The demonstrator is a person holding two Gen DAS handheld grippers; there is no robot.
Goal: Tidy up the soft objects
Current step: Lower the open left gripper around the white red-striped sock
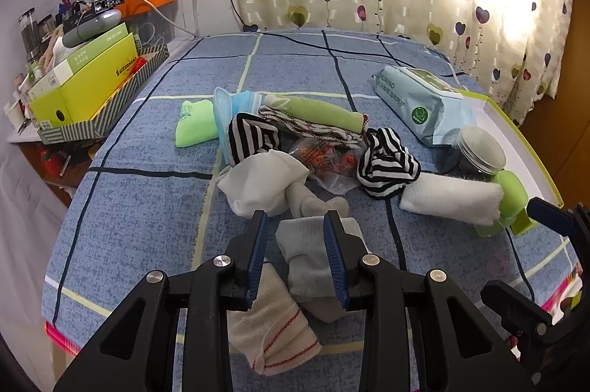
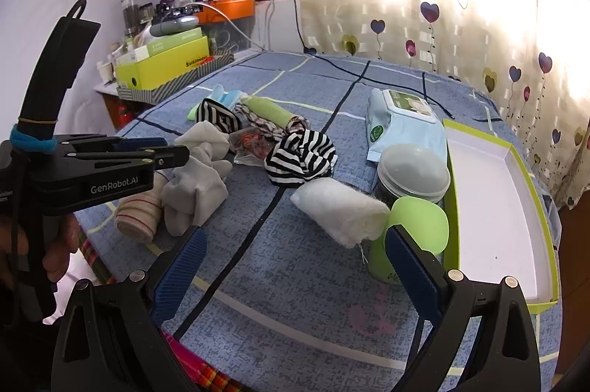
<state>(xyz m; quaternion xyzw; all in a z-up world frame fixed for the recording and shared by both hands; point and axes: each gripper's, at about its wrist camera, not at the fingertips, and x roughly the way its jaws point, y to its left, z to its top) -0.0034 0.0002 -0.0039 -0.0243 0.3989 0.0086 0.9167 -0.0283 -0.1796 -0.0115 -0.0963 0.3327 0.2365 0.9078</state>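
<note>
Your left gripper (image 1: 298, 255) – part-spread, straddling crumpled grey knit sock (image 1: 313, 266), no pinch | right gripper (image 2: 295, 266) – spread, empty, farther off.

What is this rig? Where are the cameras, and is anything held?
No robot: a person holds a black two-finger tool in each hand, each carrying a fisheye camera looking along its fingers. One picture comes from the left tool, one from the right tool. On the blue checked bed sheet lie a grey sock bundle, a black-and-white striped cloth, a rolled white towel, a pale blue wipes pack and a green-edged white tray. Both tools are open and hold nothing; the socks sit loosely between the left one's fingers.
</note>
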